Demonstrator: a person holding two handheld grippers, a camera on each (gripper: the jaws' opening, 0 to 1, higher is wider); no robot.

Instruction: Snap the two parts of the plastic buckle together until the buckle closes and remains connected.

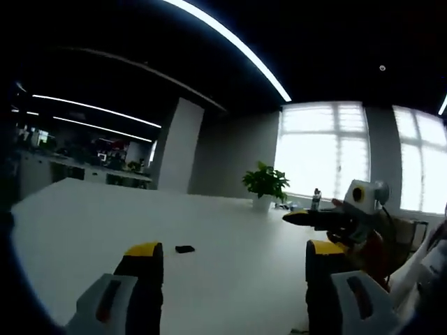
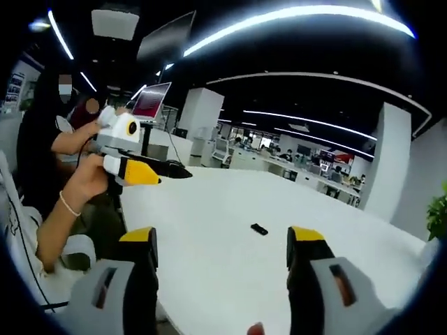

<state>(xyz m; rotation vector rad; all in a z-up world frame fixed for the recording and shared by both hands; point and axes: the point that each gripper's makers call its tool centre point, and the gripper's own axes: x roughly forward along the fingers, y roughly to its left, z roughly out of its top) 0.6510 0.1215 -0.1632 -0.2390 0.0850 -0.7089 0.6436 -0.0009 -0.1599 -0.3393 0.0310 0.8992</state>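
Left gripper view: The left tongs (image 1: 234,269) rise from the bottom edge with both yellow-tipped jaws spread wide apart and nothing between them. They hang above a white table (image 1: 91,223). A small dark piece, apparently the buckle (image 1: 184,249), lies flat on the table ahead of the jaws, nearer the left jaw and touching neither. It is too small to tell whether it is one part or two joined. The right tongs (image 1: 297,218) enter from the right side, held above the table; their dark tips appear close together, but whether they are fully pressed together cannot be told. A potted plant (image 1: 265,185) stands at the far edge of the table before bright windows (image 1: 321,150).

Right gripper view: The right tongs (image 2: 221,251) rise from the bottom edge, jaws spread wide, gripping nothing. The buckle lies on the table between and beyond the two jaws, well apart from both. The left tongs enter from the left, held by a person's hand (image 2: 91,183) over the table edge.
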